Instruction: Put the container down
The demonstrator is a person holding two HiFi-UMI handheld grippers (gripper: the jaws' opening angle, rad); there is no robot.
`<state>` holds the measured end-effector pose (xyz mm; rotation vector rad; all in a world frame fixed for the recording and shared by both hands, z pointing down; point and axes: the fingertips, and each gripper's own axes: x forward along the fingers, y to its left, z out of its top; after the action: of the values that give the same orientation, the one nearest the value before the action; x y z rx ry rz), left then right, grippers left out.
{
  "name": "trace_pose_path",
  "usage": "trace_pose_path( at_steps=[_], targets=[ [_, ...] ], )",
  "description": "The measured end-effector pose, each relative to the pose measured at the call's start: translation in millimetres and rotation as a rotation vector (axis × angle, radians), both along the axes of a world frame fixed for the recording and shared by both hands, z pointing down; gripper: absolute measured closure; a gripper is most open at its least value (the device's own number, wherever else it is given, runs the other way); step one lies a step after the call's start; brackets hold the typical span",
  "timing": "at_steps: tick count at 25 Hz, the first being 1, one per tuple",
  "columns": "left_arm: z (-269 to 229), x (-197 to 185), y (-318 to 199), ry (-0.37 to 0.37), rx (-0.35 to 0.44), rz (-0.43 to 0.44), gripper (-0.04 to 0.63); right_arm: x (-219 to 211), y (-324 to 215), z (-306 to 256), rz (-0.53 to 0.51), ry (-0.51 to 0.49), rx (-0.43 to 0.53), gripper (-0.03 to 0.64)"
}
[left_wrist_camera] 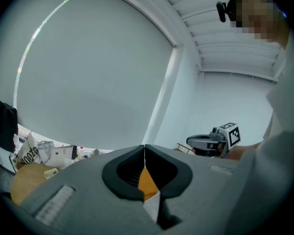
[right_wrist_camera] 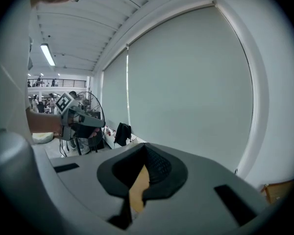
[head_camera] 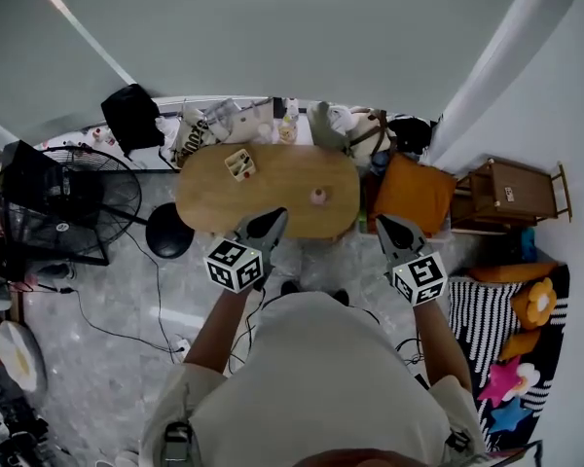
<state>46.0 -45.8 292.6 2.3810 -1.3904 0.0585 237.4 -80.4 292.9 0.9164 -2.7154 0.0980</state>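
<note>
Oval wooden table (head_camera: 273, 188) lies just ahead of the left claw (head_camera: 273, 220), its far end reaching toward the right claw (head_camera: 387, 226). Black round stool (head_camera: 169, 231) on the floor left of the left claw; floor fan (head_camera: 73, 197) farther left. Orange cushion (head_camera: 414, 193) just beyond the right claw, wooden rack (head_camera: 506, 193) farther right. Flower-shaped cushion (head_camera: 538, 303) on a striped rug (head_camera: 482, 309), right of the right claw.

No legible text or labels.
</note>
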Motion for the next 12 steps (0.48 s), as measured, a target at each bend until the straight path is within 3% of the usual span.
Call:
trace_pose_path(
  at_steps=[12],
  targets=[
    [-4.8, 14.2, -10.0, 0.013, 0.009, -0.031, 0.574, 12.5, -17.8, -6.7, -0.016, -0.02, -0.003, 0.614]
  ],
)
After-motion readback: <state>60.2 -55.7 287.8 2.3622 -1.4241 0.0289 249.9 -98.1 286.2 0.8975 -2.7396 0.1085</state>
